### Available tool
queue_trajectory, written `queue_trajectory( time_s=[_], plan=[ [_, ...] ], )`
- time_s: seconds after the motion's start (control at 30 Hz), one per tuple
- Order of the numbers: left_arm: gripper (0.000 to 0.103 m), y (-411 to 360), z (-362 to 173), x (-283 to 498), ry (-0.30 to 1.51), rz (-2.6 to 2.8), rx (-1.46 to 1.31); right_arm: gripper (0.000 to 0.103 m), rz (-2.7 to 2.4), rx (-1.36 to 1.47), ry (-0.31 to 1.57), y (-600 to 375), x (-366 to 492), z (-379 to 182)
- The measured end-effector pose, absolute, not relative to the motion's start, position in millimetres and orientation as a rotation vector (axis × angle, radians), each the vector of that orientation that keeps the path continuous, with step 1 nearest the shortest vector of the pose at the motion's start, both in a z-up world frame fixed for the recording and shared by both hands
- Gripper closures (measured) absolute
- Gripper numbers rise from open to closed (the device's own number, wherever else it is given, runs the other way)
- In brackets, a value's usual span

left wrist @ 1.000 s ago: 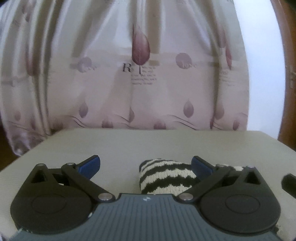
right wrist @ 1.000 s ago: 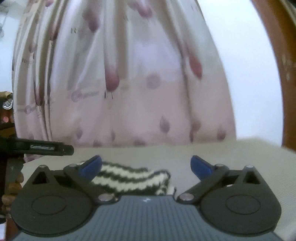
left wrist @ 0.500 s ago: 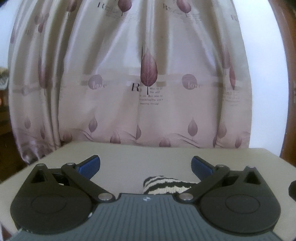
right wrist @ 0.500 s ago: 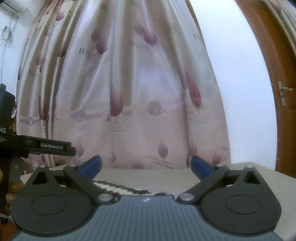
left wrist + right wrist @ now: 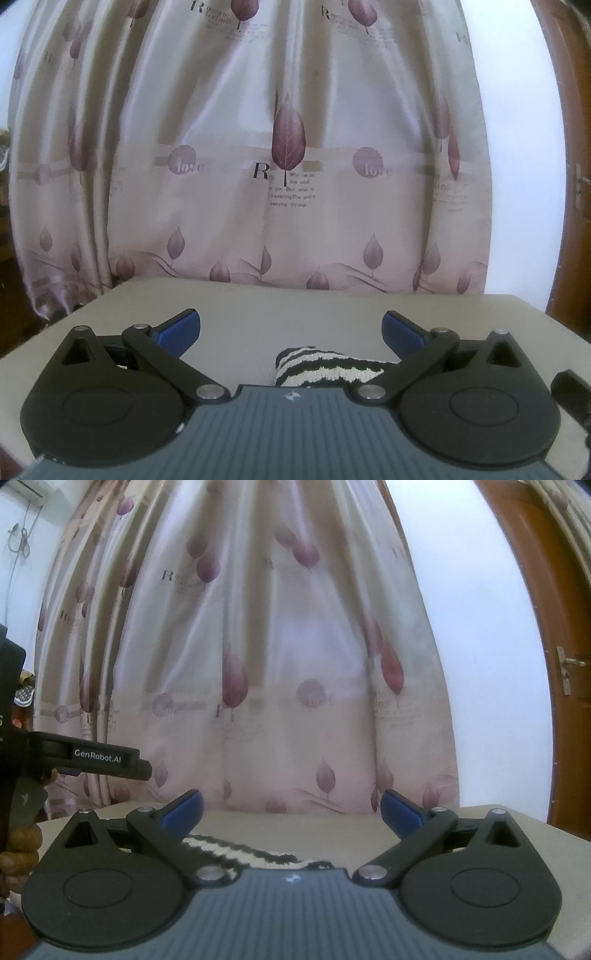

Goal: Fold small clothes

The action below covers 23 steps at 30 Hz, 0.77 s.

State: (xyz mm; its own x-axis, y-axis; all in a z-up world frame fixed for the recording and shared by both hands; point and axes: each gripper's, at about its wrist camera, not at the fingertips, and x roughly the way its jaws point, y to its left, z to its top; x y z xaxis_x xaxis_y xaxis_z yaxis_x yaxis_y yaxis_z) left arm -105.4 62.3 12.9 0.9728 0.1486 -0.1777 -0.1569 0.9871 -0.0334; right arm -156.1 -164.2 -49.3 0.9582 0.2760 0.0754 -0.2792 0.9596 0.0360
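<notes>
Striped knit garment (image 5: 325, 363) lying on beige table (image 5: 295, 310); left gripper (image 5: 291, 326) and right gripper (image 5: 291, 808) spread wide, empty. Edge should be pinched squarely, lifted evenly.

A room in a home. Ahead of the tongs hangs a leaf-printed curtain (image 5: 288, 166). A wooden door (image 5: 554, 664) stands to their right.

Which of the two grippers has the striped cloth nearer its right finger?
The left gripper: the striped cloth lies by its right finger. In the right gripper's view it lies leftward.
</notes>
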Motion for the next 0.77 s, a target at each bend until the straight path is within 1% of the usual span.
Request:
queue_trajectory(
  time_s=[0.37, 0.77],
  plan=[
    [0.0, 63.6, 2.9, -99.5, 0.215, 0.122, -0.049, 0.0, 0.29, 0.03, -0.041, -161.5, -152.8, -52.7],
    [0.0, 60.6, -1.4, -93.3, 0.175, 0.155, -0.025, 0.0, 0.283, 0.016, -0.017, -156.5, -148.8, -58.8]
  ],
)
